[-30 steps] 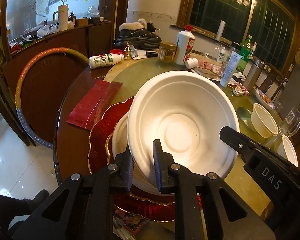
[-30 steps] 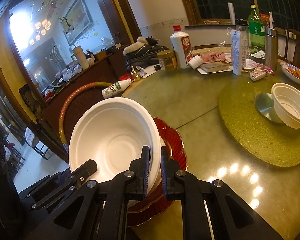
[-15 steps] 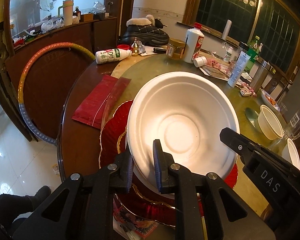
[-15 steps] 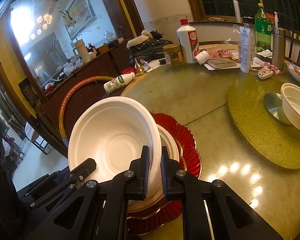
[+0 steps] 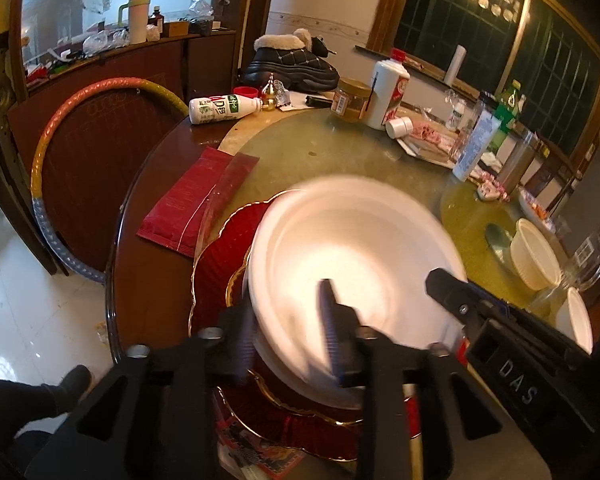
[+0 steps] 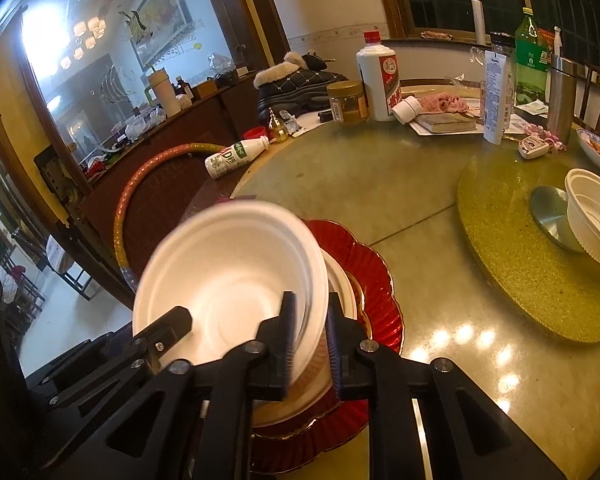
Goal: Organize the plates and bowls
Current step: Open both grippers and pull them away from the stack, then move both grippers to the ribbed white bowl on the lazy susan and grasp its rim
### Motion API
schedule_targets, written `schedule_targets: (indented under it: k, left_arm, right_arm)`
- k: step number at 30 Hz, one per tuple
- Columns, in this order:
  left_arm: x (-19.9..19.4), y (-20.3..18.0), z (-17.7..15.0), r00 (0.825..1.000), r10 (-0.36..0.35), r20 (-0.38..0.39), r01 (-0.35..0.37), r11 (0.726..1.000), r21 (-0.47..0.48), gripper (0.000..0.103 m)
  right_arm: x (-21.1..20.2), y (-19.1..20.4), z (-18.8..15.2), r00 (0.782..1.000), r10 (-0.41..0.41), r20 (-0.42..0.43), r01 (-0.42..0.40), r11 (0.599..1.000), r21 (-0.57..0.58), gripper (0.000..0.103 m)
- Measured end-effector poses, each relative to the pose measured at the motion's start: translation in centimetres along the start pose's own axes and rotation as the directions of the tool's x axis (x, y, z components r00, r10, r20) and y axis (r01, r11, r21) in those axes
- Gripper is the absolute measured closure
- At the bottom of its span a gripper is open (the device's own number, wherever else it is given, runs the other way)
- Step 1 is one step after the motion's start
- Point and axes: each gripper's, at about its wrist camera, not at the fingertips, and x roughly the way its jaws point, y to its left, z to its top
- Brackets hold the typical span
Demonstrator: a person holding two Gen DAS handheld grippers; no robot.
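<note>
A: Where is the white bowl (image 5: 352,276)?

B: Above the red plate (image 6: 364,256) at the round table's (image 6: 380,184) near edge, tilted and blurred, with a cream plate (image 6: 342,280) between the two.

A: And the fingers?

B: Both pairs are opening. The left gripper (image 5: 288,328) straddles the bowl's near rim with a clear gap at each pad. The right gripper (image 6: 310,326) has the opposite rim between its pads, also loose.

A: Counts?

B: One big white bowl, one red plate, one cream plate. The left view shows two smaller white bowls (image 5: 534,252) at the right; the right view shows only one (image 6: 594,216), on the green mat (image 6: 512,264).

A: Anything else only one view gives?

B: The left one shows red packets (image 5: 192,200) beside the plate and a magazine (image 5: 260,456) under it.
</note>
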Motion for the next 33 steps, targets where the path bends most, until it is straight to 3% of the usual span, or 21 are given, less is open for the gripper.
schedule_targets:
  k: [1, 2, 4, 8, 14, 16, 22, 28, 30, 33]
  left_arm:
    - [-0.2, 0.2, 0.1, 1.0, 0.002, 0.014, -0.002, 1.0, -0.017, 0.054]
    - [-0.4, 0.3, 0.1, 1.0, 0.008, 0.028, -0.007, 1.0, -0.03, 0.051]
    - [-0.9, 0.8, 0.3, 0.998, 0.007, 0.056, -0.003, 0.998, -0.063, 0.044]
    - [-2.5, 1.6, 0.5, 0.989, -0.026, 0.144, 0.047, 0.988, -0.145, 0.035]
    - [-4.4, -0.2, 0.9, 0.966, -0.082, 0.245, 0.12, 0.982, -0.144, 0.02]
    - [-4.4, -1.6, 0.9, 0.966, -0.105, 0.236, 0.132, 0.986, -0.103, 0.02]
    - [-3.3, -6.4, 0.3, 0.97, -0.179, 0.165, 0.177, 0.984, 0.028, 0.02]
    - [-2.4, -11.2, -1.0, 0.967, -0.23, 0.108, 0.214, 0.967, 0.141, 0.02]
    - [-1.8, -12.6, -1.4, 0.967, -0.242, 0.08, 0.228, 0.961, 0.156, 0.02]
    - [-0.9, -14.6, -2.0, 0.966, -0.254, 0.047, 0.241, 0.952, 0.186, 0.02]
  right_arm:
    - [-0.1, 0.0, 0.0, 1.0, -0.003, 0.007, 0.003, 1.0, -0.003, 0.067]
    - [-0.4, 0.0, 0.0, 1.0, -0.014, 0.022, 0.014, 1.0, -0.004, 0.065]
    - [-0.7, -0.2, 0.1, 0.999, -0.021, 0.042, 0.021, 1.0, -0.002, 0.052]
    - [-2.5, -1.9, 0.0, 0.991, 0.01, 0.13, -0.018, 0.998, 0.065, 0.044]
    - [-5.7, -5.6, 0.1, 0.97, 0.013, 0.244, -0.059, 0.982, 0.18, 0.023]
    - [-6.2, -6.9, -0.1, 0.97, 0.016, 0.241, -0.066, 0.977, 0.202, 0.016]
    - [-6.0, -11.3, -1.3, 0.989, 0.024, 0.147, -0.065, 0.958, 0.28, 0.016]
    - [-6.9, -16.4, -2.8, 0.991, -0.056, 0.119, 0.011, 0.936, 0.351, 0.007]
    - [-7.6, -17.9, -3.1, 0.987, -0.089, 0.13, 0.034, 0.925, 0.379, 0.001]
    - [-9.3, -19.9, -3.6, 0.973, -0.149, 0.176, 0.066, 0.911, 0.406, 0.001]
